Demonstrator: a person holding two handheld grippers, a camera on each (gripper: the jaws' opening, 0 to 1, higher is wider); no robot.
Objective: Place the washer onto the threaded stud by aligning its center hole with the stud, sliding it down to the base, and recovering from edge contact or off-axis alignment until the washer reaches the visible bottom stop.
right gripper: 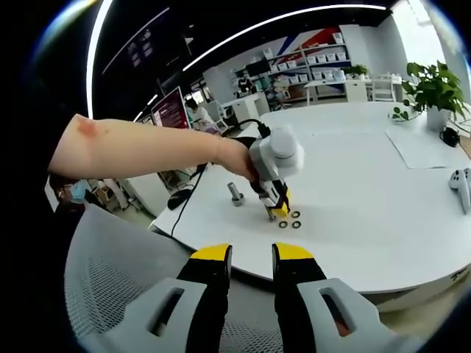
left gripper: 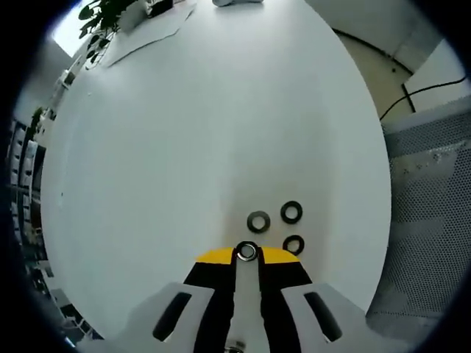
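Left gripper (left gripper: 247,259): jaws closed on washer (left gripper: 247,252) at tips, low over table (left gripper: 184,147). Three spare washers (left gripper: 258,220) just ahead. Right gripper (right gripper: 247,254): jaws apart, empty, held back. Stud (right gripper: 235,195) bare, beside left gripper; placement not yet begun.

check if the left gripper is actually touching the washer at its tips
Touching. The left gripper view shows the left gripper with its yellow-tipped jaws closed in on a washer, which sits pinched between the tips with no gap. Three loose washers lie apart on the table.
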